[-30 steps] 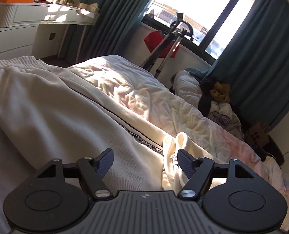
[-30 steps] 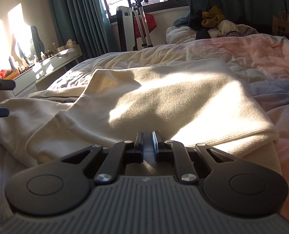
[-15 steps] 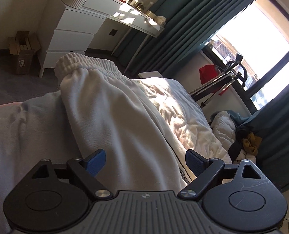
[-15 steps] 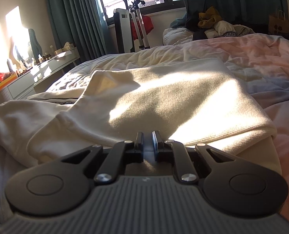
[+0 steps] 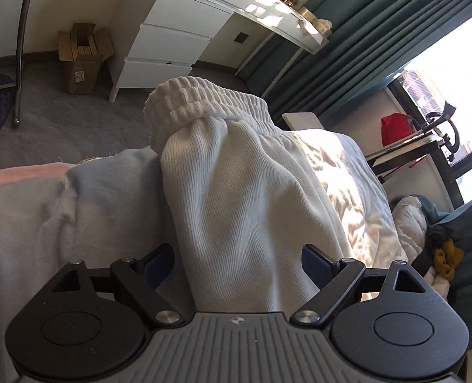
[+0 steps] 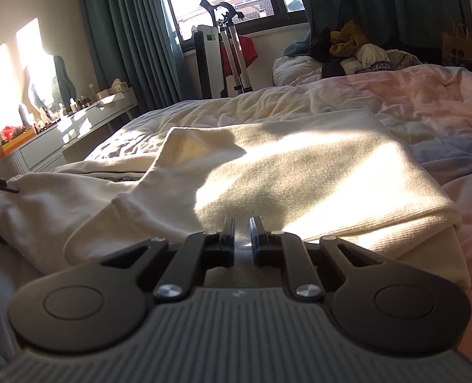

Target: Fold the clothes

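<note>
My left tool [image 5: 237, 263] gapes wide, its jaws having just eased in slightly, straddling the white ribbed cotton trousers [image 5: 236, 198] without pressing them; their elastic waistband [image 5: 204, 102] hangs over the edge of the rumpled pastel bed [image 6: 427, 102]. My right tool [image 6: 242, 233] is pinched nearly closed on the trousers' folded edge.

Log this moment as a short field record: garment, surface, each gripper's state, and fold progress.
garment: cream ribbed-knit trousers with an elastic waistband, lying on the bed
surface: rumpled pale quilt
left gripper: open, jaws have just been opening and then eased in slightly; trouser fabric lies between the pads, not pinched
right gripper: shut, low at the near edge of the folded fabric; whether it pinches cloth cannot be told
fold progress: far end already doubled over into a flat panel; waistband end still loose
</note>
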The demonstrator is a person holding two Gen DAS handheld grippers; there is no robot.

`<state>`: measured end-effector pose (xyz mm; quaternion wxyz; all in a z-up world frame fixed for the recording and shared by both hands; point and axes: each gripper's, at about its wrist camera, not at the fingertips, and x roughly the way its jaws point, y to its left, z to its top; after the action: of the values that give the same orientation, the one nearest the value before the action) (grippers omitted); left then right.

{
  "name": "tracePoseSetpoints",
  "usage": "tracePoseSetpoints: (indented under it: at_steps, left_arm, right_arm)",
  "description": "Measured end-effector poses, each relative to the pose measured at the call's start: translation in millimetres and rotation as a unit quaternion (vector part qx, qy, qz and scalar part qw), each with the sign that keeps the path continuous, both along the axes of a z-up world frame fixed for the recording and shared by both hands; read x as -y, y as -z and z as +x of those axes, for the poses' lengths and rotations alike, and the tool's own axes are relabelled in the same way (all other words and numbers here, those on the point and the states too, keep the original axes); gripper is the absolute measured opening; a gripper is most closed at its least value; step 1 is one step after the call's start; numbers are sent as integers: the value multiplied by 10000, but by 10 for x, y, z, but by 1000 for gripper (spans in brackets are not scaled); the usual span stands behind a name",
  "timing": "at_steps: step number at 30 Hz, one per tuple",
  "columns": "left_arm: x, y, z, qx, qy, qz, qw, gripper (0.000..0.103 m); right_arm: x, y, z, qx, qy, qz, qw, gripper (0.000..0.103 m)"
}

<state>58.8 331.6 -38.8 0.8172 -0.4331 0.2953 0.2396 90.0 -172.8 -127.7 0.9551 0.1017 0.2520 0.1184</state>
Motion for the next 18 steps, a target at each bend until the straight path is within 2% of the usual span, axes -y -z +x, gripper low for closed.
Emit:
tracePoseSetpoints:
  at_steps: [5,7,9,11,12,13,14,15,18]
  left_arm:
    - [-171,95,200,100,-157,-89,9998,83]
    - [-202,88,236,203,-183,-124,9995,76]
    - [-189,57,236,361,-123,-139,9992,59]
    - [-166,19,254,445,-51,-55,9990,51]
    - [-149,-6,277,433,-11,61,9990,38]
    - [-125,-41,298,431,28,169,9989,31]
    - [-81,-100,303,446,49,252,9987,18]
    - [-33,-165,304,464,65,329,9984,13]
    - [205,-455,290,706,255,686,9948,11]
  right_arm:
    - [-74,62,76,-195,-44,-157,9997,13]
    - [-76,51,80,-210,-34,-157,9997,13]
    - [-102,46,74,-166,-49,-267,9995,13]
    - [-120,48,80,-161,-80,-355,9992,13]
    - [-123,50,86,-167,-97,-372,9991,13]
    - [-127,52,91,-172,-114,-390,9990,13]
    - [-131,53,97,-177,-131,-408,9989,13]
    - [-129,54,102,-185,-146,-409,9989,13]
    - [-119,23,99,-209,-145,-412,9988,13]
